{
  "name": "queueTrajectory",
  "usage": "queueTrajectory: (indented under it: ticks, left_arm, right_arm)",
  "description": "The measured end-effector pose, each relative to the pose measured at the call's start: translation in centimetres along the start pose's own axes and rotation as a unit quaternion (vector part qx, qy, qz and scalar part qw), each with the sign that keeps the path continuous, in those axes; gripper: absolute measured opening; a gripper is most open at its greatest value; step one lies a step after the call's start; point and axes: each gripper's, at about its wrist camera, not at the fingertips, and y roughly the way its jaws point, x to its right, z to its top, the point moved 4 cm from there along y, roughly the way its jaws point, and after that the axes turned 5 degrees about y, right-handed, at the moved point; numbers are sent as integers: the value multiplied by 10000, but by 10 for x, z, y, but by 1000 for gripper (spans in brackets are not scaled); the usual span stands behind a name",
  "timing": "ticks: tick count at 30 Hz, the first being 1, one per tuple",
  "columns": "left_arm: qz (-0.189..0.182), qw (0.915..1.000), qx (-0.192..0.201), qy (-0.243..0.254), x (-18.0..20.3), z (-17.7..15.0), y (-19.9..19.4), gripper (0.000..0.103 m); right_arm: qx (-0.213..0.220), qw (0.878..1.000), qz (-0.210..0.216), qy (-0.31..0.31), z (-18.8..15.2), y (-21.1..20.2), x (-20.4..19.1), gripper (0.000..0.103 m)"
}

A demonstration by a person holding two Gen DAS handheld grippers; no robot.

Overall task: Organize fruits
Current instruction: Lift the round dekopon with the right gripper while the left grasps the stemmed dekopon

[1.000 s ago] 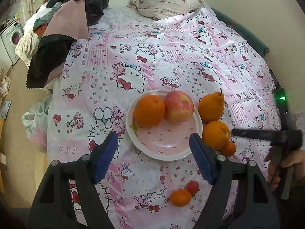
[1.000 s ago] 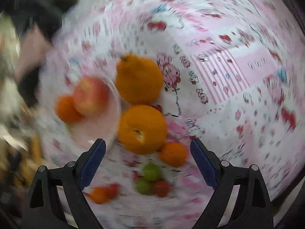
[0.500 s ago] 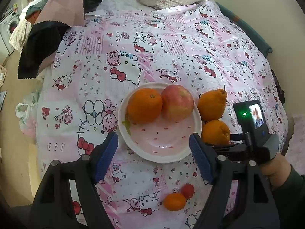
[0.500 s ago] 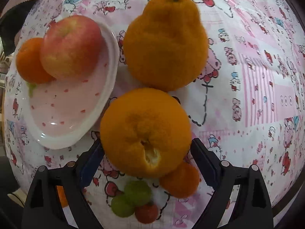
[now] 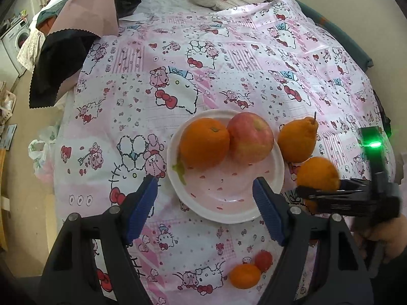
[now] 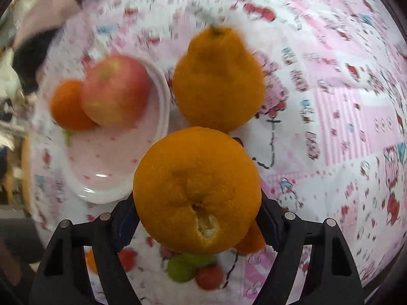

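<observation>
The right gripper has closed since a moment ago and now pinches the big orange, lifted just beside the white plate that already carries an orange and an apple, so I'd guess it lands there next. The left gripper hangs spread and empty over the plate's near edge. Everything sits on a pink cartoon-cat tablecloth, clothes heaped at its far end.

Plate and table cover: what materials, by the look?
Plate: probably glazed ceramic or melamine; glossy white rim, pale pink centre with small red specks, and sharp highlights showing in the right wrist view. Which of the two can't be told.
Table cover: likely thin plastic or vinyl sheet; printed pink cartoon pattern, faint sheen, crisp creases rather than soft fabric folds.
</observation>
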Motion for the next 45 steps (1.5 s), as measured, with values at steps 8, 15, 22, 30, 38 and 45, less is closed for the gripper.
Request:
queueTrajectory:
  ticks: [8, 15, 22, 30, 38, 45]
  left_arm:
    - [-35, 9989, -63, 457, 26, 2, 5, 74]
    - [-148, 9964, -189, 819, 79, 15, 23, 74]
    - [-367, 9934, -498, 961, 138, 32, 61, 74]
    - [-204, 9873, -803, 1357, 187, 53, 112, 74]
    - [125, 9820, -1134, 1504, 199, 63, 160, 80]
    - [254, 9763, -1459, 1578, 204, 61, 183, 83]
  right_arm:
    - [910, 9901, 463, 958, -10, -85, 50, 82]
    - [1267, 9754, 646, 1683, 0, -102, 88, 82]
    - [1329, 9659, 771, 2084, 11, -101, 112, 82]
    - [1323, 9610, 837, 2281, 23, -97, 126, 82]
    - [1332, 9578, 933, 2369, 26, -96, 129, 81]
    - [1304, 9579, 930, 2383, 27, -94, 129, 81]
